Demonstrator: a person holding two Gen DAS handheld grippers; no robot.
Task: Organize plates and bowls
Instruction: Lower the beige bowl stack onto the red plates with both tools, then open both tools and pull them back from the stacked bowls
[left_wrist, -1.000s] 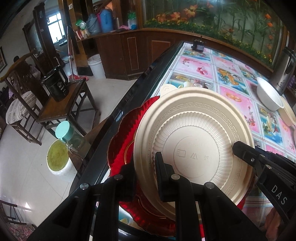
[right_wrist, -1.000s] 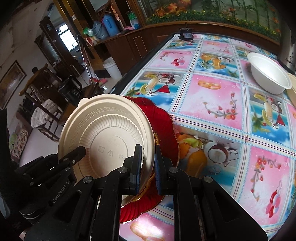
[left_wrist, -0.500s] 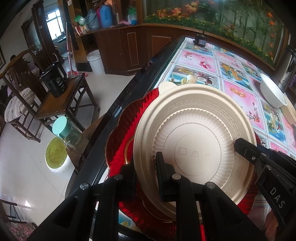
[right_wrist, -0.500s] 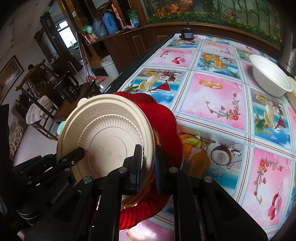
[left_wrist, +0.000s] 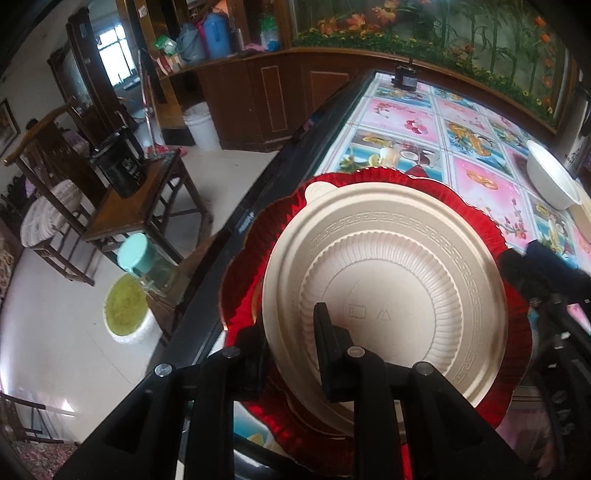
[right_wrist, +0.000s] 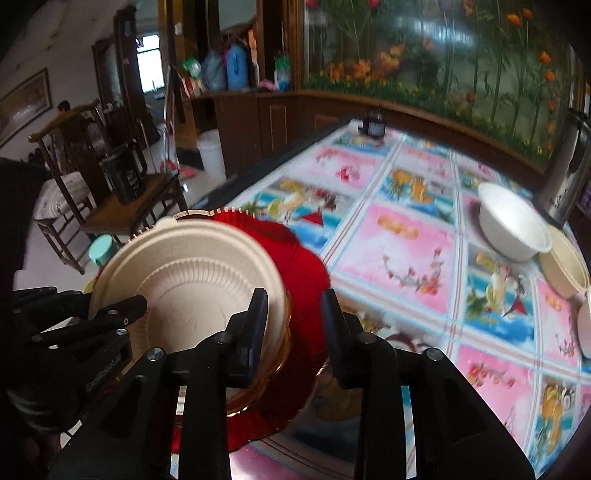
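Room: wooden cabinets, chairs and a small side table stand behind the long table with the bright fruit-picture cloth (right_wrist: 399, 236).
What changed: a second ago we pinched the plates tight with both grippers. Now both sets of fingers are opening.
Left gripper (left_wrist: 291, 345): its fingers sit on both sides of the near rim of the plates, and the gap is small. We cannot tell if they still press on the rim.
Right gripper (right_wrist: 293, 332): its fingers stand wider than before, and this view has turned since then. The plates' edge is between them with room to spare.
Round beige paper plate with ribbed ring and key-pattern rim (left_wrist: 384, 288): it lies upside down on top, with a small tab at its far edge.
Shiny red plate with wavy edge (left_wrist: 469, 206): it lies under the beige one, at the table's near corner.
White round bowl (right_wrist: 511, 229): it rests far off on the cloth, touching a beige bowl (right_wrist: 569, 267).
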